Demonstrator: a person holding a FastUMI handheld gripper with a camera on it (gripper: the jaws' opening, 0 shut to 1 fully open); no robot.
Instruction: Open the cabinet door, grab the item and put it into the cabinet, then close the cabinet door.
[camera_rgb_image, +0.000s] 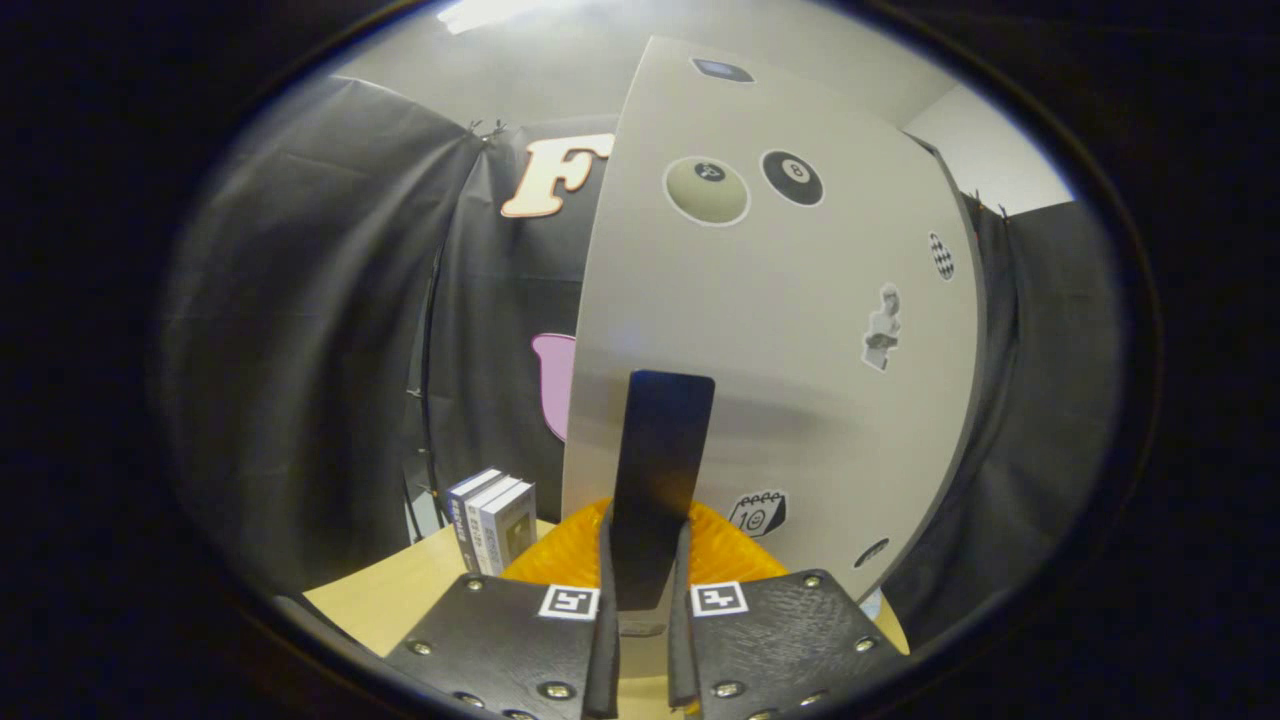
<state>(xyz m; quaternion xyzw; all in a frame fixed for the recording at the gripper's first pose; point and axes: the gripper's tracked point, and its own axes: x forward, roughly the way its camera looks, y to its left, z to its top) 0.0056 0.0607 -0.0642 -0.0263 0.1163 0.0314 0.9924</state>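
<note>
My two fingers (640, 615) point forward and slightly upward, close together and clamped on a flat, dark, glossy slab (660, 480). The slab is a tall thin rectangle with rounded top corners, standing upright between the fingers and rising well above them. Each finger is a broad plate with a grained surface, round screw heads along its edges, and a small square black-and-white marker near the inner tip.

Just beyond the slab's base lies an orange ribbed dish (725, 555), its fluted rim fanning out on both sides of the slab. It rests on a pale wooden bench (420, 595).

Directly behind the slab stands the cabinet (780, 330), a smooth light-grey panel that curves in the lens. I cannot tell whether its door is open. Stickers dot its face: a cream billiard ball (707, 190) and a black eight ball (792, 177) above the slab, a small figure to the right, a calendar picture low beside the dish.

Left of the slab, on the bench, a few white boxes (493, 520) stand upright together like books. Behind everything hangs the wrinkled black cloth (320, 330).
</note>
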